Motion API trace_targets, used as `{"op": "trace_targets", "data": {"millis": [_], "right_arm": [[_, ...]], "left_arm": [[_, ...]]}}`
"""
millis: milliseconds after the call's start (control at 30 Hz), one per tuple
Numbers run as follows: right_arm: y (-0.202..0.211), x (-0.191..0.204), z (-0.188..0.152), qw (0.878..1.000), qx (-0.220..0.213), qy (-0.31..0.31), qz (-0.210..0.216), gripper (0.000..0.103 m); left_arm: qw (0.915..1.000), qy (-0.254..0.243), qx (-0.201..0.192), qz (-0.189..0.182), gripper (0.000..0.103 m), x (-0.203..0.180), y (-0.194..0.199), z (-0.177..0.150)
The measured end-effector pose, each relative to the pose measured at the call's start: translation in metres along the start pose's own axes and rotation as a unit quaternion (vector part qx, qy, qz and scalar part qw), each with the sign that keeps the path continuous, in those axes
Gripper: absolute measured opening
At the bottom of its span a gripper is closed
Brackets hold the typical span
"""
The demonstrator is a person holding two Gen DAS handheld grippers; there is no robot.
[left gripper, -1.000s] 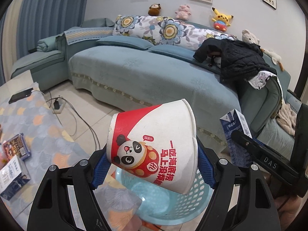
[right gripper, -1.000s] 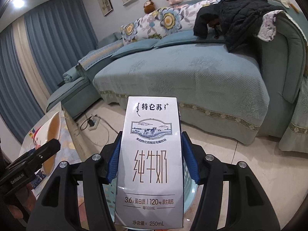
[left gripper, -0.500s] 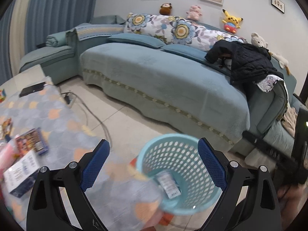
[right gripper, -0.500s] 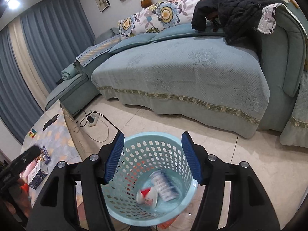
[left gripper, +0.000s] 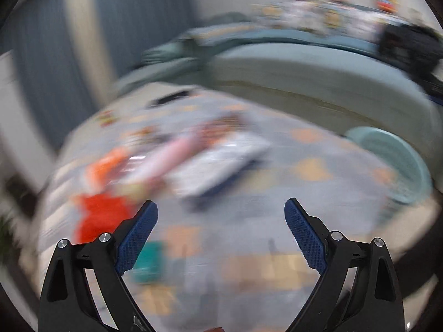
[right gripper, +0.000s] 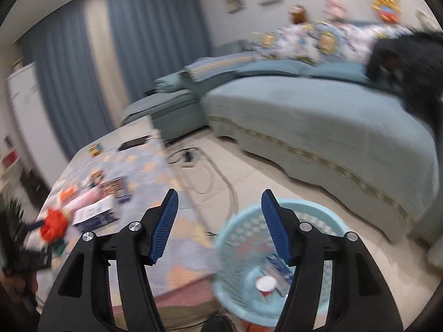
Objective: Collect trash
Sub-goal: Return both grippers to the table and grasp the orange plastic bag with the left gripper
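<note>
The paper cup (right gripper: 266, 284) lies tilted inside the perforated plastic basket (right gripper: 326, 218), its round mouth facing up, a carton (right gripper: 279, 267) beside it. Both the right tool (right gripper: 218, 221) and left tool (left gripper: 221, 222) gape wide, empty. Blurred litter covers the patterned worktop (left gripper: 277, 199).

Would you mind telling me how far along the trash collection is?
Done: a paper cup and a carton lie in the blue basket. In hand: nothing; the left gripper and right gripper are open. Left: a white box, red wrapper and other blurred items on the table.
</note>
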State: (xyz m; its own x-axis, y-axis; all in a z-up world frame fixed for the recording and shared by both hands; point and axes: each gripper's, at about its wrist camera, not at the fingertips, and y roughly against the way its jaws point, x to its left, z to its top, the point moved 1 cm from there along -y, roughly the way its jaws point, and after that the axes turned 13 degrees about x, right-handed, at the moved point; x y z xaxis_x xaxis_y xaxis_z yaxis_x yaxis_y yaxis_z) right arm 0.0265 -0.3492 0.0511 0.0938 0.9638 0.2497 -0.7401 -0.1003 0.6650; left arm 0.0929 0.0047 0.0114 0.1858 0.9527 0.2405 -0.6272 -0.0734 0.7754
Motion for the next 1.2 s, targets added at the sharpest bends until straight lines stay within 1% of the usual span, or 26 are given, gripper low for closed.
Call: {"op": "trace_targets", "data": {"millis": [33,100,167,267,367,433,467,500,533,600,667,700,733,767,800,833,900,933,1100,1200], "right_arm": [[0.0,0.015,0.002,1.0,0.0,0.015,0.009,0.061],[-0.001,0.049,0.008,0.998,-0.004,0.047,0.031,0.062],[0.0,0.076,0.015,0.996,-0.008,0.067,0.053,0.067],[-0.004,0.122,0.032,0.991,-0.008,0.104,0.084,0.074],[-0.008,0.161,0.05,0.986,-0.009,0.134,0.103,0.08],[-0.016,0.188,0.063,0.98,-0.006,0.159,0.122,0.083],[-0.023,0.2,0.072,0.977,0.0,0.169,0.133,0.086],[-0.037,0.214,0.079,0.973,0.016,0.177,0.147,0.088],[-0.048,0.222,0.083,0.971,0.029,0.182,0.152,0.089],[-0.076,0.235,0.084,0.972,0.05,0.176,0.148,0.089],[-0.102,0.237,0.073,0.975,0.075,0.155,0.142,0.089],[-0.117,0.237,0.064,0.977,0.089,0.145,0.129,0.089],[-0.128,0.234,0.057,0.978,0.102,0.135,0.119,0.089],[-0.141,0.234,0.049,0.979,0.119,0.128,0.109,0.089],[-0.149,0.234,0.043,0.978,0.127,0.133,0.101,0.089],[-0.159,0.238,0.036,0.977,0.129,0.151,0.08,0.089],[-0.176,0.242,0.026,0.974,0.135,0.175,0.052,0.089],[-0.181,0.242,0.023,0.973,0.138,0.176,0.051,0.089],[-0.205,0.237,0.024,0.973,0.178,0.123,0.077,0.089],[-0.211,0.245,0.02,0.968,0.201,0.115,0.092,0.089]], "left_arm": [[0.9994,0.029,0.0,0.021,0.09,0.016,-0.003,0.001],[0.9944,0.096,0.001,0.045,0.09,0.059,-0.013,0.0],[0.9896,0.13,0.015,0.06,0.09,0.088,-0.024,0.001],[0.9839,0.166,0.037,0.056,0.09,0.124,-0.044,0.002],[0.9779,0.2,0.053,0.031,0.09,0.145,-0.059,0.001],[0.9753,0.212,0.062,0.013,0.09,0.149,-0.067,0.002],[0.9752,0.212,0.064,0.008,0.09,0.149,-0.069,0.0],[0.9759,0.207,0.068,0.005,0.09,0.148,-0.073,0.003],[0.9764,0.203,0.073,0.004,0.09,0.148,-0.079,0.002],[0.9766,0.195,0.09,0.0,0.09,0.147,-0.092,0.002],[0.9769,0.19,0.098,-0.006,0.09,0.143,-0.101,0.0],[0.9789,0.18,0.097,-0.002,0.085,0.139,-0.101,-0.001],[0.981,0.17,0.094,0.006,0.054,0.136,-0.101,-0.001],[0.9831,0.157,0.094,0.016,0.046,0.131,-0.1,-0.001],[0.9841,0.148,0.095,0.022,0.043,0.127,-0.099,-0.001],[0.984,0.149,0.094,0.022,0.039,0.127,-0.098,-0.001],[0.9833,0.155,0.094,0.018,0.036,0.127,-0.095,-0.003],[0.9824,0.163,0.091,0.012,0.035,0.128,-0.091,-0.003],[0.9762,0.206,0.059,-0.032,0.035,0.143,-0.061,-0.001],[0.9732,0.22,0.045,-0.048,0.036,0.146,-0.045,-0.002]]}}
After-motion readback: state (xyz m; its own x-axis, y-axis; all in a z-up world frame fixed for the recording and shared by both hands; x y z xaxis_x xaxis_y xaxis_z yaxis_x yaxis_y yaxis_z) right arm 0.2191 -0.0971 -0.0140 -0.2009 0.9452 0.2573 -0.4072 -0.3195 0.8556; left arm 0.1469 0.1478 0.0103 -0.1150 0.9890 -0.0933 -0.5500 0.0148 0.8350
